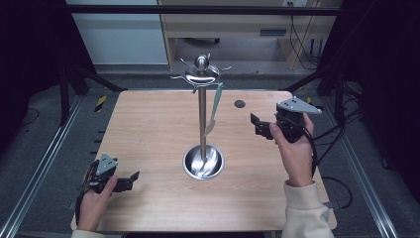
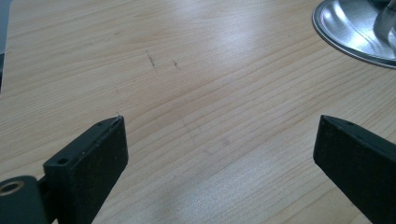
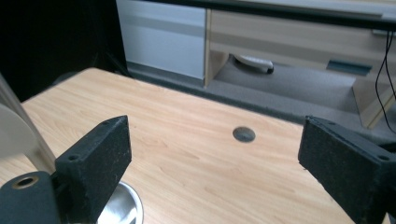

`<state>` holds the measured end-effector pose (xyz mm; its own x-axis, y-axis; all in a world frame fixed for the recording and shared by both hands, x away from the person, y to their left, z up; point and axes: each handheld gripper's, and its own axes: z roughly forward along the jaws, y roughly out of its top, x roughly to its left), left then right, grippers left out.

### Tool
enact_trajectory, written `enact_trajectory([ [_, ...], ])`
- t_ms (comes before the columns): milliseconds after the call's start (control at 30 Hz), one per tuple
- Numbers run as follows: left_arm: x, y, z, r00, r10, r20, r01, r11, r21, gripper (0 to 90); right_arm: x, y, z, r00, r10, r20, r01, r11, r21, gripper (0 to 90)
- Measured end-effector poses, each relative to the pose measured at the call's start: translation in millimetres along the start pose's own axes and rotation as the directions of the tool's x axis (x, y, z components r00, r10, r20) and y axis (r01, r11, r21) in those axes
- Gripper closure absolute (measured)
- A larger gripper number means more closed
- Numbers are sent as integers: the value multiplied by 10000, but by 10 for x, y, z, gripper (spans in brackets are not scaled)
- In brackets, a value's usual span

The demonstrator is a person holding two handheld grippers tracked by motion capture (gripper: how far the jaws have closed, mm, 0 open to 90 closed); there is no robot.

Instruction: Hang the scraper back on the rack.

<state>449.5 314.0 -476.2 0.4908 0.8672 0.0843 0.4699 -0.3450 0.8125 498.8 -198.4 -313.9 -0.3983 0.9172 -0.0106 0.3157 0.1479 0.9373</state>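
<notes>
A steel utensil stand [image 1: 202, 114] rises from a round dish base [image 1: 203, 162] at the table's middle, with hooks around its top knob. A pale green utensil [image 1: 215, 110] hangs from one hook on the right of the pole. My left gripper [image 1: 132, 177] rests low at the table's near left, open, nothing between its jaws; its own view shows bare wood and the dish rim [image 2: 359, 32]. My right gripper [image 1: 256, 124] is held up to the right of the stand, open and empty, pointing toward the pole [image 3: 21, 135].
The wooden table [image 1: 148, 129] has a small dark round hole [image 1: 239, 103] [image 3: 243, 134] at its back right. Beyond the far edge are grey floor, a wooden desk and cables. Black frame rails run along both sides.
</notes>
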Motion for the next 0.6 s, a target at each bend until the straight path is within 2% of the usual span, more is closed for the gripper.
enact_trajectory([
  [333,2,24,5,9999,95,-113,-96,9999,-72,28,-117,-274,136,9994,267,241,-278,9986,457,107],
  [600,2,33,-14,9999,124,-101,-126,9998,-150,28,-184,-563,279,9982,284,532,-331,9955,891,112],
])
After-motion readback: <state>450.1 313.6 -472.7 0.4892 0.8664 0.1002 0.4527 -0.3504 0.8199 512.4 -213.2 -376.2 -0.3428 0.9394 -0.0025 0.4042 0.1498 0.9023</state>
